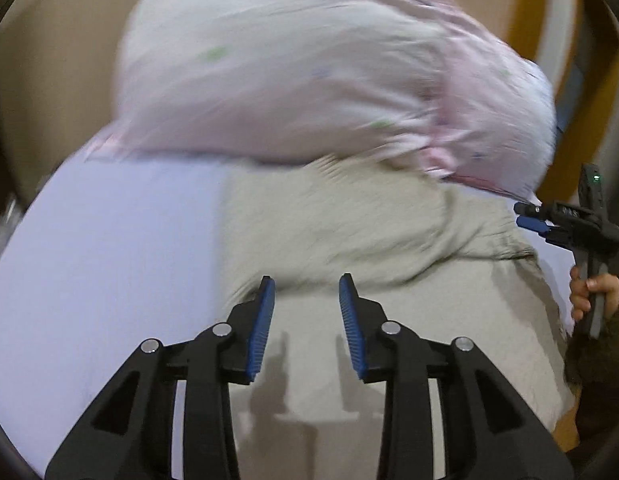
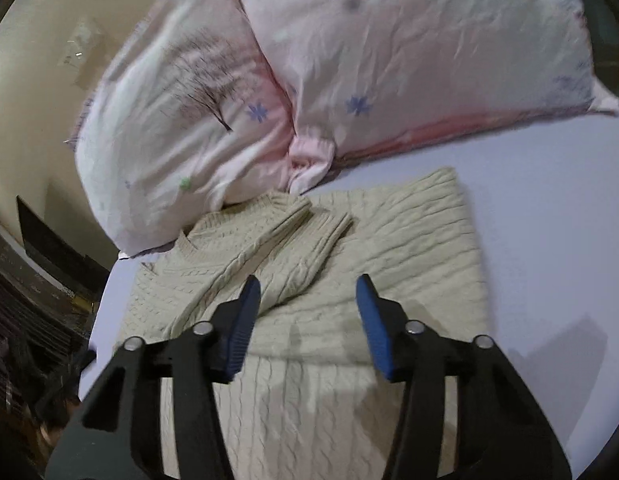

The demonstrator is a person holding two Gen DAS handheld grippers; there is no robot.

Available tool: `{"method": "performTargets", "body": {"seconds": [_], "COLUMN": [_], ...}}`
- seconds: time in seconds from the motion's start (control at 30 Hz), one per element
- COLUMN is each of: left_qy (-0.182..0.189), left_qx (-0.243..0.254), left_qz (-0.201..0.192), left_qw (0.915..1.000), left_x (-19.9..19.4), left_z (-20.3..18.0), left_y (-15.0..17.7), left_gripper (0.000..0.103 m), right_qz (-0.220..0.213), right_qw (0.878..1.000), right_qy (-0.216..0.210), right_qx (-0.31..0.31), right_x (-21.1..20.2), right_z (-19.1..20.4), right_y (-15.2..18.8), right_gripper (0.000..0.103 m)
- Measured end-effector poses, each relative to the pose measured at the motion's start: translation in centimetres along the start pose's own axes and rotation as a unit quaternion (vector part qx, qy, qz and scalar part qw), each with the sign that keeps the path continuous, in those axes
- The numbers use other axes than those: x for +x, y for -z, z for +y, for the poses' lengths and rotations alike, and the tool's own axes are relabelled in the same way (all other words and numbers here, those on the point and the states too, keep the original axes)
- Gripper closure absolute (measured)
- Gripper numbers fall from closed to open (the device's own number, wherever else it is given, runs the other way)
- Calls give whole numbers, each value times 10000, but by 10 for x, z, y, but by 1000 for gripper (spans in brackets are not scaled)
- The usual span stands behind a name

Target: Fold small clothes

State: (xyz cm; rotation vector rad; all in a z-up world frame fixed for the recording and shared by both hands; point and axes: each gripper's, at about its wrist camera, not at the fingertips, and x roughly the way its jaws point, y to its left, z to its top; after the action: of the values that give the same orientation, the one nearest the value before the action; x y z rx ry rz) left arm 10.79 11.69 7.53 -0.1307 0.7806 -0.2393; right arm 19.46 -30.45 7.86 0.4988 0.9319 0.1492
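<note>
Right wrist view: cream cable-knit sweater (image 2: 349,248) on smooth lavender bedsheet (image 2: 549,200).
Pink floral pillows (image 2: 389,60) behind; right gripper (image 2: 307,292) and left gripper (image 1: 307,292) both spread wide, empty.

Garments: one cream cable-knit sweater (image 2: 389,248), with two sleeves (image 2: 293,248) folded across its front. Bedding: two pink floral pillows (image 2: 409,52), resting on one pale lilac bed sheet (image 2: 549,208). Tools: two grippers, the left gripper (image 1: 307,296) and the right gripper (image 2: 307,296), each with two blue-padded fingers (image 2: 241,328).
</note>
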Motion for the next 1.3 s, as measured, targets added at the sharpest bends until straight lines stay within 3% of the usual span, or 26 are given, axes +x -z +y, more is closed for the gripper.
{"method": "performTargets", "body": {"seconds": [0.1, 0.17, 0.3, 0.33, 0.37, 0.4, 0.53, 0.63, 0.67, 0.7, 0.77, 0.8, 0.97, 1.17, 1.3], "left_qy": [-147, -144, -147, -156, -154, -145, -29, 202, 287, 444, 687, 795, 1496, 1982, 2216], "left_qx": [-334, -486, -512, -514, -513, -525, -583, -614, -628, -642, -664, -681, -953, -976, -1028], "left_qz": [119, 195, 368, 397, 436, 464, 499, 420, 416, 408, 393, 389, 386, 563, 702], "left_qw": [9993, 9985, 9979, 9978, 9976, 9974, 9970, 9970, 9967, 9961, 9947, 9937, 9834, 9737, 9672], "left_x": [-16, -22, -22, -24, -23, -22, -24, -29, -30, -32, -37, -39, -50, -58, -63], "left_z": [27, 36, 33, 36, 36, 36, 40, 45, 46, 47, 50, 51, 57, 46, 37], "left_y": [27, 42, 56, 59, 62, 63, 71, 77, 78, 80, 86, 88, 106, 123, 135], "left_gripper": [63, 58, 52, 51, 50, 50, 50, 49, 49, 49, 48, 48, 49, 55, 64], "right_qz": [99, 144, 538, 612, 594, 525, -429, -626, -582, -524, -466, -415, 100, 728, 1081], "right_qw": [9999, 9998, 9966, 9939, 9917, 9917, 9984, 9974, 9974, 9970, 9962, 9959, 9955, 9921, 9858], "right_qy": [-29, 97, 613, 897, 1095, 1119, 370, 303, 346, 485, 616, 673, 528, -718, -1158], "right_qx": [29, 8, -73, -203, -315, -344, -72, 179, 247, 286, 391, 439, 782, 720, 547], "right_x": [21, 34, 85, 99, 106, 108, 43, -5, -18, -35, -60, -73, -104, -118, -121], "right_z": [25, 41, 65, 68, 68, 66, 43, 13, 4, -7, -28, -38, -73, -66, -58], "right_y": [-15, -22, -30, -31, -31, -32, -22, 7, 20, 40, 66, 82, 135, 185, 200], "right_gripper": [58, 39, 36, 47, 87, 97, 97, 94, 82, 77, 48, 44, 46, 53, 60]}}
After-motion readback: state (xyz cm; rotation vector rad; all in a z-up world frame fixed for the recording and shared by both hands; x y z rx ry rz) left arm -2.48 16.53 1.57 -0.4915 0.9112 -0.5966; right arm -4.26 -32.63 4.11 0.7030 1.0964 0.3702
